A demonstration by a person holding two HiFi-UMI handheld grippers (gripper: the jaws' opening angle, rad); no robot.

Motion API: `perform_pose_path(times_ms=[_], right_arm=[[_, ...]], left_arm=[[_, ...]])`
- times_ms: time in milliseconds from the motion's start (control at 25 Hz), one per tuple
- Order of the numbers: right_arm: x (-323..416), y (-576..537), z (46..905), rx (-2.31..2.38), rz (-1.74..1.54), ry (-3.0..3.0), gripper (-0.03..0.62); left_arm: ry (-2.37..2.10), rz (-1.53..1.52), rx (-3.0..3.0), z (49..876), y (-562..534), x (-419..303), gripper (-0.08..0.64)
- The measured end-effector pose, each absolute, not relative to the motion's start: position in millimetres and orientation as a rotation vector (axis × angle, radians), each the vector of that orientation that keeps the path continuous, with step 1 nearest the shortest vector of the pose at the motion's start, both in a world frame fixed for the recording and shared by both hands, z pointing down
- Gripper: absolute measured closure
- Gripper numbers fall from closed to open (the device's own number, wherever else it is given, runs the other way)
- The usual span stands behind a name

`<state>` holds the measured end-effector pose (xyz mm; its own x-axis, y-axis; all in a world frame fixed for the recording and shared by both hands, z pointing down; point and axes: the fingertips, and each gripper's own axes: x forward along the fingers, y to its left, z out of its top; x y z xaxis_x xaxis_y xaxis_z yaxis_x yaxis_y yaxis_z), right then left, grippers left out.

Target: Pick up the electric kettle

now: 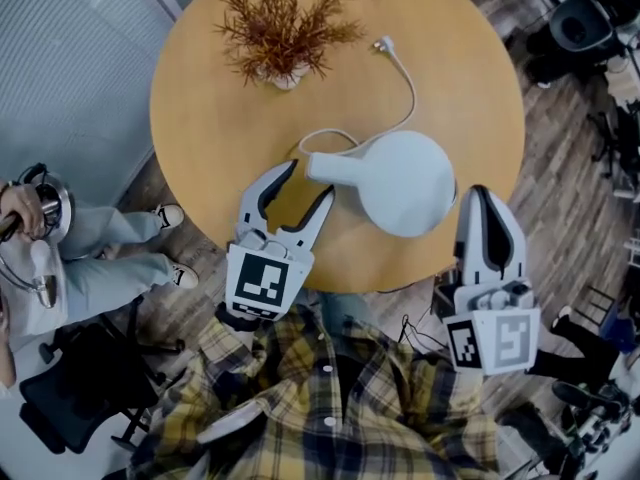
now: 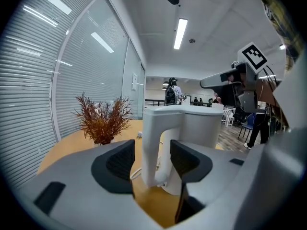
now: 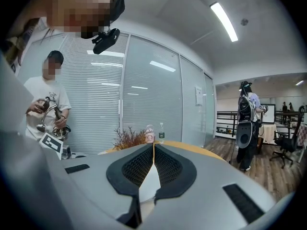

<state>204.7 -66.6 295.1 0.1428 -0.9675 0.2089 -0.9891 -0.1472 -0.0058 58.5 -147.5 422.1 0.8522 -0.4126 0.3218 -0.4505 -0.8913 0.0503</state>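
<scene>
A white electric kettle [image 1: 405,180] stands on the round wooden table [image 1: 200,118], its handle [image 1: 335,168] pointing left. My left gripper [image 1: 308,183] is open at the handle's end, one fingertip on each side, not touching it. In the left gripper view the handle [image 2: 156,147] rises in the gap ahead of the left gripper [image 2: 152,162], with the kettle body [image 2: 201,121] behind it. My right gripper [image 1: 487,196] is shut and empty beside the kettle's right side at the table's edge. In its own view the right gripper [image 3: 153,164] has its pads pressed together.
A dried plant in a small pot [image 1: 285,23] stands at the table's far side. The kettle's white cord [image 1: 405,88] curls across to a plug [image 1: 383,43]. A seated person [image 1: 60,258] is left of the table; office chairs [image 1: 585,18] are at the right.
</scene>
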Motion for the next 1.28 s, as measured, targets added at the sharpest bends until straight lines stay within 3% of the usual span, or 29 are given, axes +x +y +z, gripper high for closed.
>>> perform_pose_path(times_ms=[400, 920, 1160, 1280], right_arm=[[213, -59, 311, 2.289, 0.295, -1.934, 0.557], [224, -49, 325, 2.309, 0.341, -1.920, 0.557], [231, -48, 330, 2.313, 0.359, -1.904, 0.557], [232, -48, 331, 2.314, 0.362, -1.906, 0.557]], left_arm=[[-0.774, 0.431, 2.885, 438, -168, 75, 0.345], [-0.852, 0.425, 2.895, 441, -184, 97, 0.410], [-0.878, 0.434, 2.905, 440, -187, 103, 0.488], [-0.888, 0.441, 2.916, 440, -186, 104, 0.493]])
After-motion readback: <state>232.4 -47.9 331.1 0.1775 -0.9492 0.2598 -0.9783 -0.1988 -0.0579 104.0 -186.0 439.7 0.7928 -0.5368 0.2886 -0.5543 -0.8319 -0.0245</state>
